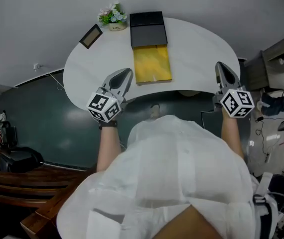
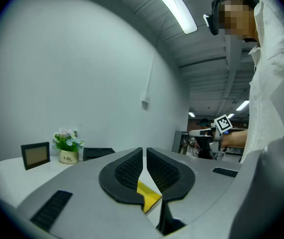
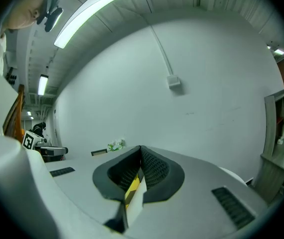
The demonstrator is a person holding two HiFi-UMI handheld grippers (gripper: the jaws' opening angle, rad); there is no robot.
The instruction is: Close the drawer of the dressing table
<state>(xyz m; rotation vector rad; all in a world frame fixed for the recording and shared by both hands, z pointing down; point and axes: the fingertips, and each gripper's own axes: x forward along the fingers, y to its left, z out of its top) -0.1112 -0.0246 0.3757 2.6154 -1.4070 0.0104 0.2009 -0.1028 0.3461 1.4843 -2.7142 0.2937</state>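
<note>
The person's white shirt (image 1: pixel 182 173) fills the near view. Ahead of it, the left gripper (image 1: pixel 126 73) hangs just beside the front left corner of the shallow yellow drawer (image 1: pixel 152 63), and the right gripper (image 1: pixel 221 66) is well apart at the right edge of the white rounded desk (image 1: pixel 197 54). Each has its fingers together on nothing, which probably suits pushing the drawer rather than grasping it. The drawer stands pulled out toward the person from the black rectangular box (image 1: pixel 148 29) at mid-desk, and its yellow inside looks empty. A small potted flower (image 1: pixel 113 18) and a dark picture frame (image 1: pixel 90 36) stand left of the box, clear of the drawer's path.
</note>
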